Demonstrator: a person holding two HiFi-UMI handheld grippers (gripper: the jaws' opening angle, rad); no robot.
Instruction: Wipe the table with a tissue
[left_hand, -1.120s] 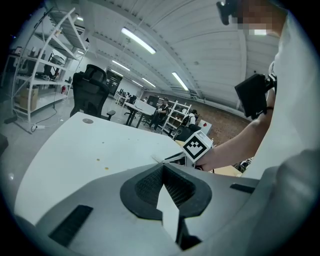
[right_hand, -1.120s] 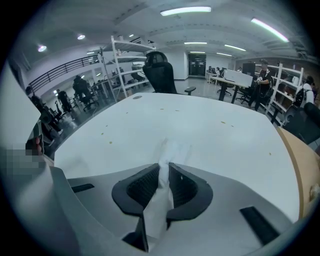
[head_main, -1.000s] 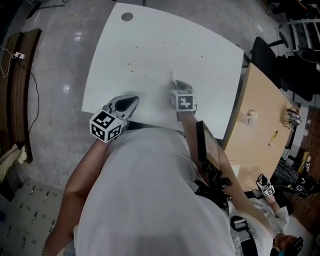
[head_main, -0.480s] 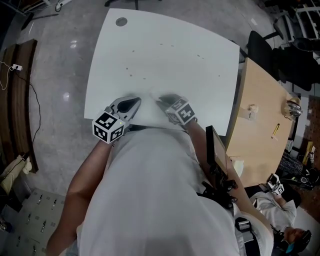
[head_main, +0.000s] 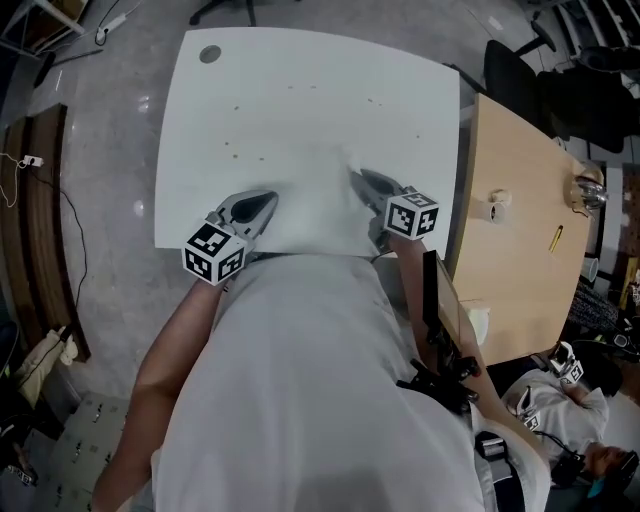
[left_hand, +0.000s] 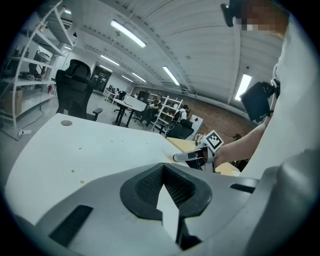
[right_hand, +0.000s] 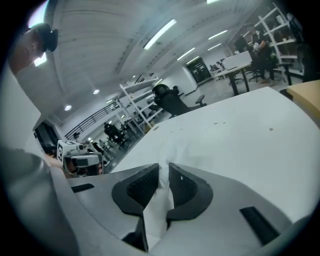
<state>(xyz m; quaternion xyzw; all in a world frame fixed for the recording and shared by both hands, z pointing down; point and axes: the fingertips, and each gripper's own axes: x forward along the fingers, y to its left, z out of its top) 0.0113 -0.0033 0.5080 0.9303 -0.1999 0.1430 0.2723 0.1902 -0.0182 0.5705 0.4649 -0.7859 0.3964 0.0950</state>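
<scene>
- Seen from the head view, the left gripper (head_main: 262, 205) and right gripper (head_main: 360, 180) sit well apart over the near edge of the white tabletop (head_main: 300, 100)
- Left gripper view: jaws clenched together, nothing between them
- Right gripper view: jaws grasping a white tissue (right_hand: 159, 200), its crumpled end on the tabletop

Tissue (right_hand: 159, 202) partly hidden (pinched) between right gripper (right_hand: 163, 169) jaws

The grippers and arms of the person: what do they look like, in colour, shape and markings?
The left gripper and right gripper have smooth grey bodies with black ribbed pads inside the jaws. Each carries a white cube with black square markers. The person wears a light short-sleeved shirt; the forearms are bare.
</scene>
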